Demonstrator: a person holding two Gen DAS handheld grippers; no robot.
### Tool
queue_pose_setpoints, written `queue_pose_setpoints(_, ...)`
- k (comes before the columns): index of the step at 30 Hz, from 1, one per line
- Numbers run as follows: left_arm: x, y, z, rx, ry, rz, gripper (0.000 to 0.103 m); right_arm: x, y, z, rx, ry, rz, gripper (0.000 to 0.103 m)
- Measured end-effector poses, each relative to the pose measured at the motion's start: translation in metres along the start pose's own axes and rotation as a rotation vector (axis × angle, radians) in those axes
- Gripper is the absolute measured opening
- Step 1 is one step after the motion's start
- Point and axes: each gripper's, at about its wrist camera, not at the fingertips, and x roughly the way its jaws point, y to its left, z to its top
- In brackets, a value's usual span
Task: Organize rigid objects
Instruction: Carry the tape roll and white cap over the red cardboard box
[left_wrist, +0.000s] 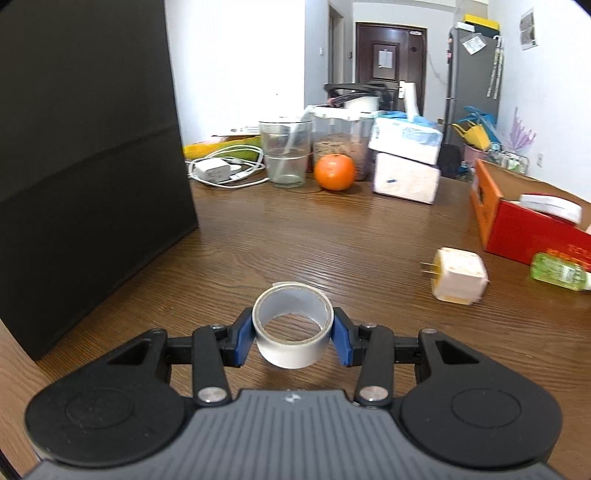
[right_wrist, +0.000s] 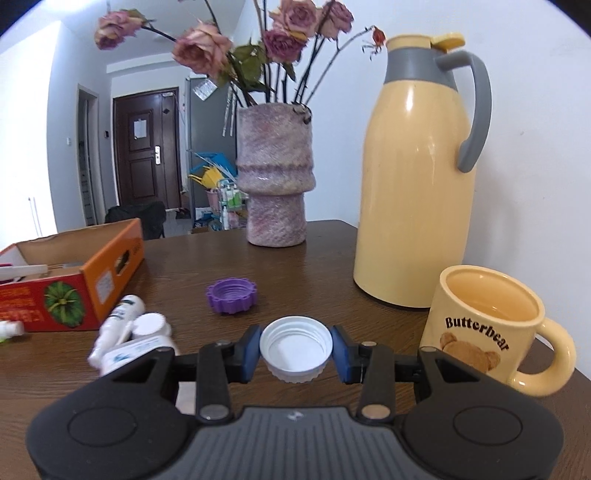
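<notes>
My left gripper (left_wrist: 293, 338) is shut on a roll of white tape (left_wrist: 292, 349), held above the wooden table with its hole facing up. A pale plug adapter (left_wrist: 460, 277) and a green bottle (left_wrist: 557, 271) lie to the right, beside the red and orange cardboard box (left_wrist: 517, 232). My right gripper (right_wrist: 295, 350) is shut on a white screw cap (right_wrist: 295, 349), open side up. A purple cap (right_wrist: 232, 290) lies on the table ahead of it. White tubes and a small white lid (right_wrist: 129, 332) lie at the left, next to the box (right_wrist: 92, 280).
A tall black box (left_wrist: 88, 166) stands at the left. At the back stand a glass jar (left_wrist: 285, 151), an orange (left_wrist: 335, 171), tissue packs (left_wrist: 406, 158) and a white charger with cable (left_wrist: 221, 170). A vase (right_wrist: 275, 177), a yellow flask (right_wrist: 417, 177) and a mug (right_wrist: 491, 325) stand near the right gripper.
</notes>
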Motion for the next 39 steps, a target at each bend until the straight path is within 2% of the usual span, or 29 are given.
queue_pose_setpoints(11, -0.026, -0.025, -0.012, 0.016, -0.016, -0.073, 0.044, -0.046, 0.031, -0.014, -0.033, -0.034, 0.114, 0.040)
queue_pose_setpoints(22, -0.054, -0.055, -0.019, 0.067, -0.028, -0.153, 0.044, -0.082, 0.070, -0.025, -0.105, -0.030, 0.253, 0.040)
queue_pose_setpoints(39, -0.085, -0.108, -0.007, 0.168, -0.067, -0.299, 0.044, -0.118, 0.121, -0.022, -0.195, -0.045, 0.410, 0.040)
